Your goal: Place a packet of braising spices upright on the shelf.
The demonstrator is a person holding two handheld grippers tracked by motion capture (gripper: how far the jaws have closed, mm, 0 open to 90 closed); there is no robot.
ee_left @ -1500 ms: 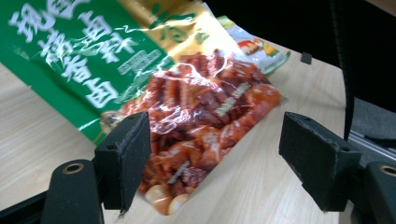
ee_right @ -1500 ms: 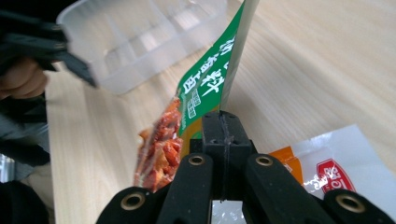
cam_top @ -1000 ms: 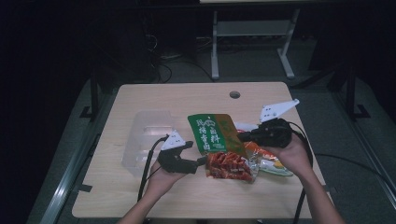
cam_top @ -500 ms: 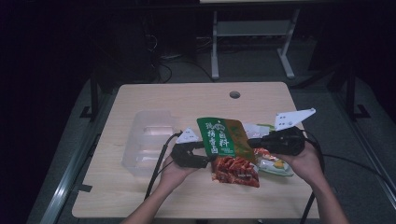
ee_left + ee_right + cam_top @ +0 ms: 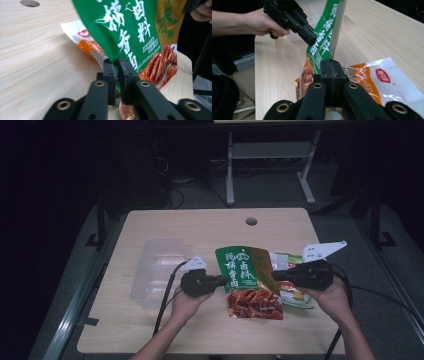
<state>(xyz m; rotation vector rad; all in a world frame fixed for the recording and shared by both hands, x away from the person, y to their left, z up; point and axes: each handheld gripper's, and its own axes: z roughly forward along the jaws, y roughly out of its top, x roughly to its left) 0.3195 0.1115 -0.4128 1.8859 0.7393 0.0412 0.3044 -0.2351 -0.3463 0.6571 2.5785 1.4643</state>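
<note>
I had my left gripper clamped on the left edge of the green pouch, jaws nearly together with only the foil between them. My right gripper was pinched fully closed on the pouch's right edge. Between the two, the pouch hung lifted off the table, red end toward me. Under it, by my right hand, lay an orange-and-white packet. Farther left sat a clear tray, apart from everything else.
</note>
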